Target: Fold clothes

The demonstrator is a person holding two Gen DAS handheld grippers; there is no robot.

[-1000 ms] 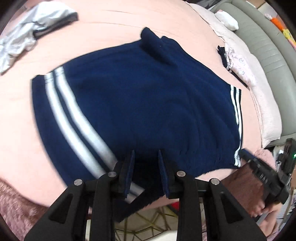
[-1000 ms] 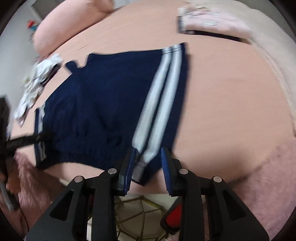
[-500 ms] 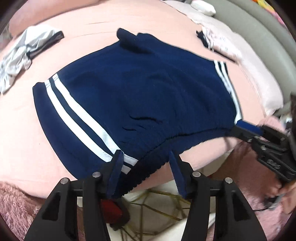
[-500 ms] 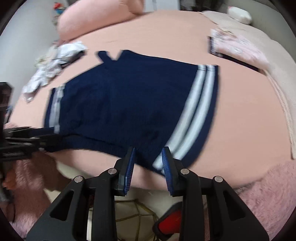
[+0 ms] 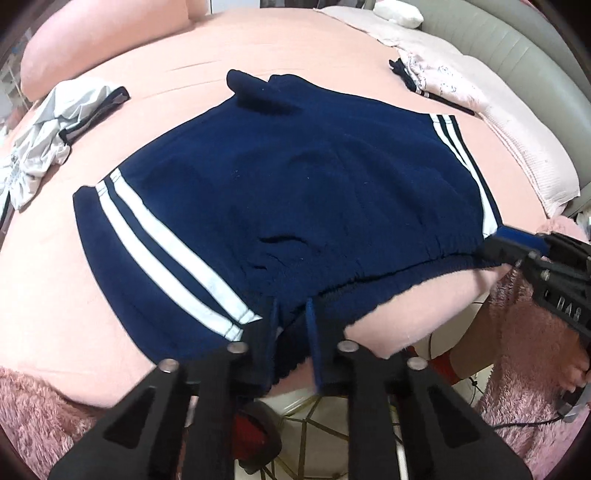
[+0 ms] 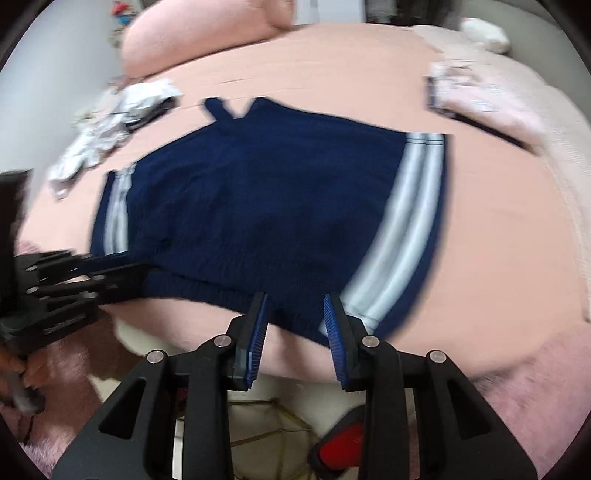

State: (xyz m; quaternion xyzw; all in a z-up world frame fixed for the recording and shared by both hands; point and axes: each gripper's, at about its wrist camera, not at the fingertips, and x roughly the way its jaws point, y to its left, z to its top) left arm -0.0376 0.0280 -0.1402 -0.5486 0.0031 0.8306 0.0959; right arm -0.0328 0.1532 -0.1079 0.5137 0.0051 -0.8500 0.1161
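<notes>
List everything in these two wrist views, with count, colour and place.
navy knit shorts with white side stripes: 1, navy and white, flat at the bed's middle
peach bed sheet: 1, peach, under everything
crumpled light grey garment: 1, grey-white, far left
folded pale pink patterned garment: 1, pink, far right
pink pillow: 1, pink, far end
fluffy pink blanket: 1, pink, near edge
left gripper: 1, black, jaws closing on shorts' waistband
right gripper: 1, black with blue pads, jaws apart at waistband

Shorts [image 5: 295, 192]: matt, fuzzy navy knit cloth. Bed [image 5: 258, 55]: smooth peach cloth (shaggy pink blanket [image 5: 29, 413] at 7 o'clock).
</notes>
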